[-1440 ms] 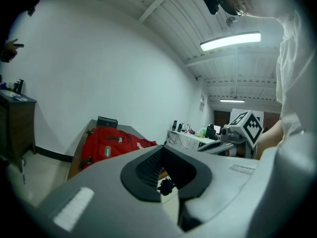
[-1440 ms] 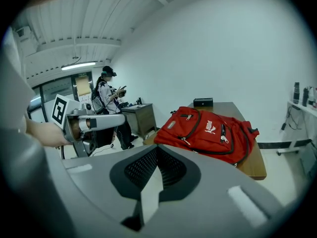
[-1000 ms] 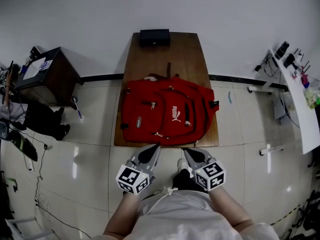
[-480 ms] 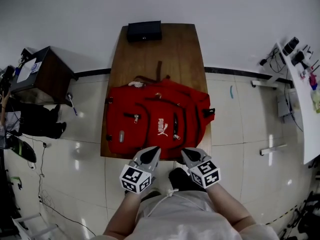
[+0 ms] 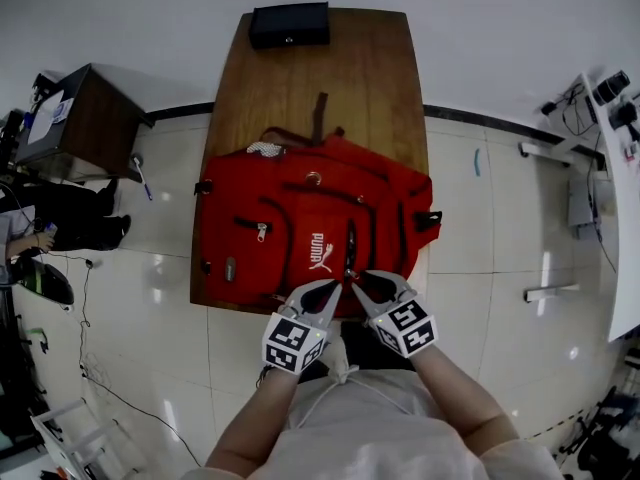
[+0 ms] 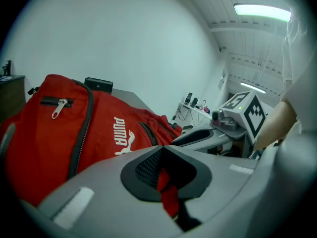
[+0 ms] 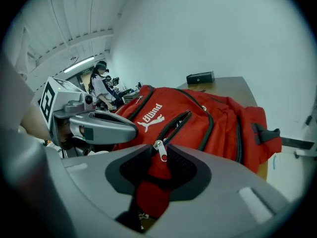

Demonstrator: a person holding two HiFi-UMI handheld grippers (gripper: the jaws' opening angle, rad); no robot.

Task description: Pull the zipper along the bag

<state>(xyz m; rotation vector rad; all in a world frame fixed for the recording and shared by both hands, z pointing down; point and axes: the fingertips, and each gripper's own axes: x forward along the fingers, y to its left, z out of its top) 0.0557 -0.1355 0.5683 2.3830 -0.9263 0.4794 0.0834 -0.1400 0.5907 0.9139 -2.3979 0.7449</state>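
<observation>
Lying flat on the wooden table (image 5: pixel 330 68), the red backpack (image 5: pixel 290 218) has its front pockets facing up and its lower edge hanging just over the table edge nearest you. The dark zipper (image 5: pixel 350 240) beside the white logo (image 5: pixel 320 252) runs toward you and ends at a silver pull (image 7: pixel 160 150) at that near edge.

Your right gripper (image 5: pixel 366 280) is at this spot. Its jaws have just been opening and now stand moderately apart. The pull sits between their tips, loose, with the pads not pressing on it and red fabric showing in the gap below.

Your left gripper (image 5: pixel 332 288) is just beside the right one, with its tip over the same edge of the bag. Its jaws leave only a narrow slit, through which a strip of red shows, and they are not pinching anything that can be made out.

Farther up the table, a black box (image 5: pixel 289 24) rests by the wall, well apart from the backpack. A dark cabinet (image 5: pixel 88 118) stands on the tiled floor (image 5: pixel 480 238) to your left.
</observation>
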